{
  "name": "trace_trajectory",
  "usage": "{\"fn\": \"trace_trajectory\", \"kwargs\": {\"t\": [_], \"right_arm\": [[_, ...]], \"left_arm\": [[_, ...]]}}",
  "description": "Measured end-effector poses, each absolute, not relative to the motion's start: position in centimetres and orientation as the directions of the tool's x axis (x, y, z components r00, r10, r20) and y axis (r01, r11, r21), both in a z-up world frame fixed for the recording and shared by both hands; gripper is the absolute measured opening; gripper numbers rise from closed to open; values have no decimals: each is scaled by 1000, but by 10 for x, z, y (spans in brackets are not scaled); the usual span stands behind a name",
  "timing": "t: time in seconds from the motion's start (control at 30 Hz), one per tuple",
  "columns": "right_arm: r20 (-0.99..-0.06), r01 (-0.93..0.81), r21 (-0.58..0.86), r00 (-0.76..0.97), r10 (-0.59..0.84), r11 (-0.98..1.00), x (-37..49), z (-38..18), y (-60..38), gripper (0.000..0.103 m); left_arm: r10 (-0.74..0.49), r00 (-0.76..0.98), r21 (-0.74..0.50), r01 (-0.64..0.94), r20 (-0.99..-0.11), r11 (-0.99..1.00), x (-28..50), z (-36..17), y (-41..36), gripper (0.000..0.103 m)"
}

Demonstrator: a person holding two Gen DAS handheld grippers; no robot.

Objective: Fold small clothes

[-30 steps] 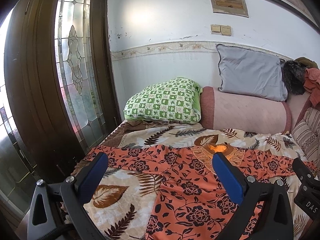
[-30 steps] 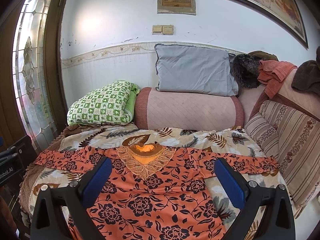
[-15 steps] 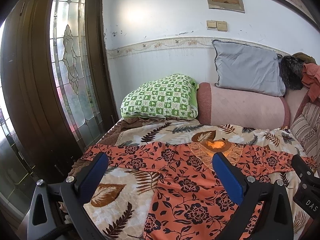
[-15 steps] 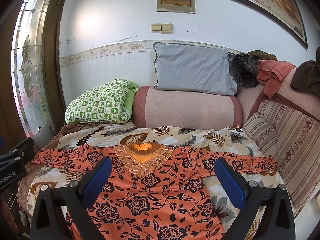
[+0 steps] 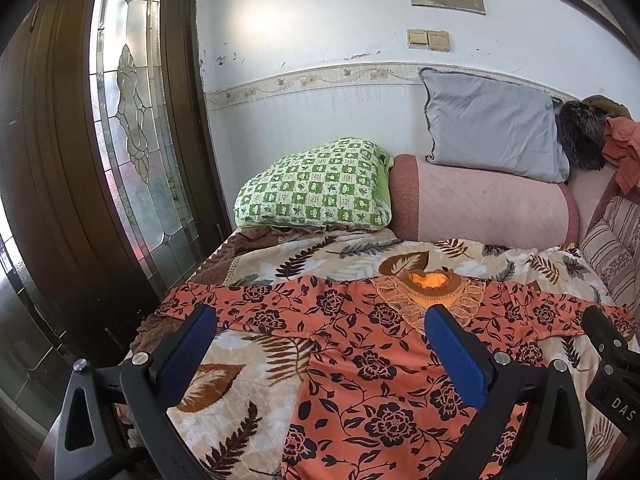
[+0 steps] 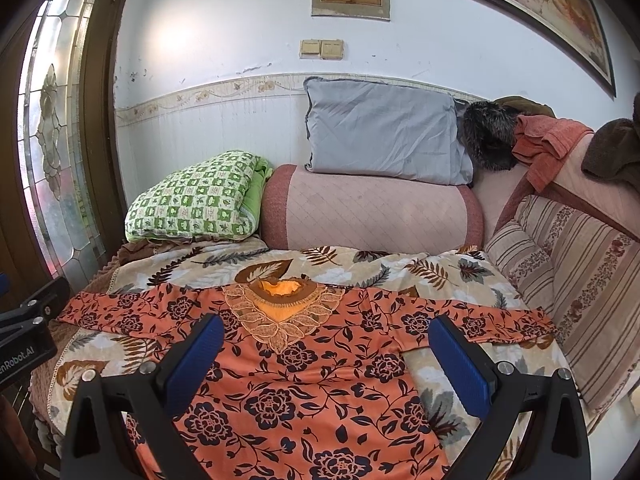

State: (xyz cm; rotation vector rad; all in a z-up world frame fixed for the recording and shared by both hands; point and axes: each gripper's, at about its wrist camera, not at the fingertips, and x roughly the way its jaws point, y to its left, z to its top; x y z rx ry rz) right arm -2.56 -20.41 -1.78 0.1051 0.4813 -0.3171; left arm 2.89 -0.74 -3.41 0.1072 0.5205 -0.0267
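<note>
An orange garment with dark flowers (image 5: 376,364) (image 6: 304,392) lies spread flat on the leaf-print blanket (image 5: 256,420) (image 6: 400,264), both long sleeves stretched out sideways, lace neckline toward the pillows. My left gripper (image 5: 320,344) hovers open above its left sleeve and armpit, nothing between the blue pads. My right gripper (image 6: 326,348) is open too, held over the chest and right sleeve. Neither touches the cloth.
A green checked pillow (image 5: 316,188), a pink bolster (image 6: 372,208) and a grey pillow (image 6: 384,136) line the wall. Striped cushions (image 6: 560,280) and piled clothes (image 6: 548,140) stand at the right. A wooden door with leaded glass (image 5: 132,120) borders the left.
Both views have tilted slightly; the garment sits a little lower and farther in each view. The garment itself has not moved and both grippers stay open.
</note>
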Motion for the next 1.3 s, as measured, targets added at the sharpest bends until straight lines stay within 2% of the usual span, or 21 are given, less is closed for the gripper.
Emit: {"fn": "trace_trajectory", "kwargs": {"t": [0.27, 0.47, 0.77, 0.93, 1.03, 1.1, 1.17, 1.3], "right_arm": [[-487, 341, 25, 825, -286, 940, -18, -25, -215, 103], [-502, 367, 17, 807, -310, 930, -8, -34, -230, 103], [-568, 433, 1, 742, -356, 902, 26, -73, -288, 103], [-654, 513, 170, 697, -293, 841, 41, -123, -391, 103], [-681, 570, 404, 709, -180, 715, 35, -169, -481, 102], [-675, 622, 547, 724, -145, 560, 21, -205, -542, 100], [-646, 618, 659, 757, -98, 428, 7, -236, -590, 86], [-614, 620, 767, 784, -92, 167, -18, -291, -661, 72]], "left_arm": [[-20, 852, 100, 85, -523, 991, 42, -45, -22, 103], [-58, 816, 90, 134, -575, 987, 63, -66, -41, 103], [-134, 699, 32, 220, -703, 975, 133, -146, -86, 103], [-160, 672, -33, 198, -723, 980, 178, -202, -106, 103], [-157, 691, -33, 189, -706, 981, 193, -225, -118, 103], [-167, 709, -35, 197, -685, 980, 198, -236, -122, 103], [-178, 716, -34, 210, -675, 977, 203, -245, -123, 103], [-187, 714, -13, 242, -675, 970, 215, -252, -126, 103]]}}
